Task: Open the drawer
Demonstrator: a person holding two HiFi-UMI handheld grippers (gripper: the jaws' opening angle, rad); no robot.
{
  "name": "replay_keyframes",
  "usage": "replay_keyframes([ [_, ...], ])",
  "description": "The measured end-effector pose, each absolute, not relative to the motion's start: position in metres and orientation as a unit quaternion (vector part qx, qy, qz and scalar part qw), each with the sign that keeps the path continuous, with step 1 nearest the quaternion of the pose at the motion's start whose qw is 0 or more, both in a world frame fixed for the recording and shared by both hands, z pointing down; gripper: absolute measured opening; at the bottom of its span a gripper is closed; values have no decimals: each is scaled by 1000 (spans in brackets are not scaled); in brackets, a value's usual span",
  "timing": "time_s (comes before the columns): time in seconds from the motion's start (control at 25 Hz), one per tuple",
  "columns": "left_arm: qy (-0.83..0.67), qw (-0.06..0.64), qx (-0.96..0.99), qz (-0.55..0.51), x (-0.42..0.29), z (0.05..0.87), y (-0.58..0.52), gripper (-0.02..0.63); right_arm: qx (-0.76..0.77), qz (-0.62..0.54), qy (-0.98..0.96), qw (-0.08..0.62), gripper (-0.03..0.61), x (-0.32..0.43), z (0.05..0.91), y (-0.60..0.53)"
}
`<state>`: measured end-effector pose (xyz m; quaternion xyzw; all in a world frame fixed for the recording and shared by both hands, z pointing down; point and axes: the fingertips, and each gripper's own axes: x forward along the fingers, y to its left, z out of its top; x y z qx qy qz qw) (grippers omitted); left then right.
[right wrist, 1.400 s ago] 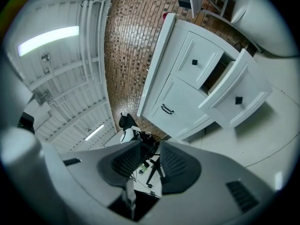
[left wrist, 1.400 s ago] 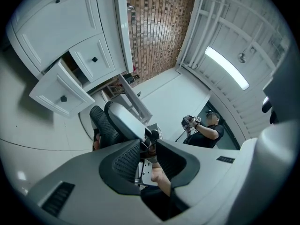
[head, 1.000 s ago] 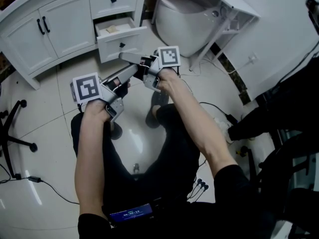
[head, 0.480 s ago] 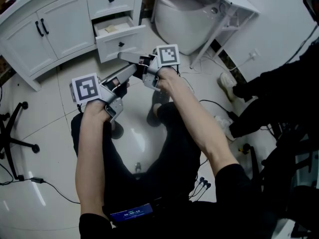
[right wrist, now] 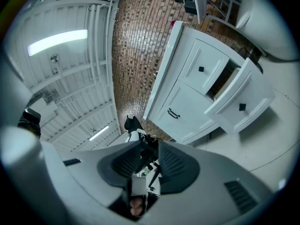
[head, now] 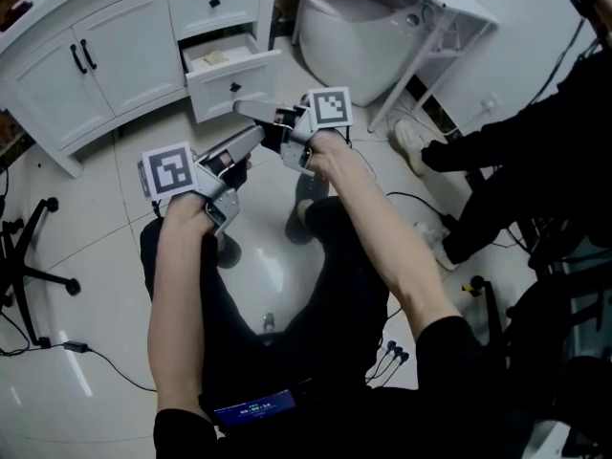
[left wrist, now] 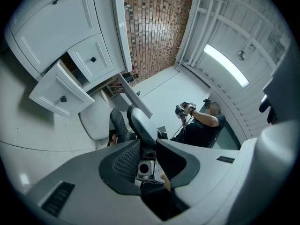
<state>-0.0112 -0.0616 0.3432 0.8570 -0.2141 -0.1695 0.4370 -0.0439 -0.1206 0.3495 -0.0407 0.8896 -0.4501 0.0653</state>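
Observation:
The white drawer (head: 229, 73) of the vanity stands pulled out, its front carrying a black knob (head: 235, 88), with a tan item inside. The same drawer (left wrist: 61, 95) shows at the left of the left gripper view, and the drawer (right wrist: 243, 102) at the right of the right gripper view. My right gripper (head: 241, 109) points left, its tips just below the drawer front and apart from the knob. My left gripper (head: 256, 134) reaches up-right beneath it. Both the left gripper (left wrist: 149, 149) and the right gripper (right wrist: 150, 151) show a narrow gap between their pads, with nothing gripped.
A white cabinet (head: 105, 55) with black door handles sits left of the drawer. A toilet (head: 354, 36) and a white rack (head: 430, 17) stand at the back right. Another person (head: 516, 161) stands at the right. A chair base (head: 29, 256) and cables (head: 96, 361) are on the tiled floor.
Both grippers have kept their places. The other person at the right has stepped in, a foot now near the rack's legs.

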Motion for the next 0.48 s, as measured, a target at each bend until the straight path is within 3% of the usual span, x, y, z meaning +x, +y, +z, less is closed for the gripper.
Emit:
replay_keyframes([
  [0.48,-209,439,858,-165,-9,344,-62,107,-44,-444,892,74,127,-35,343,-120],
])
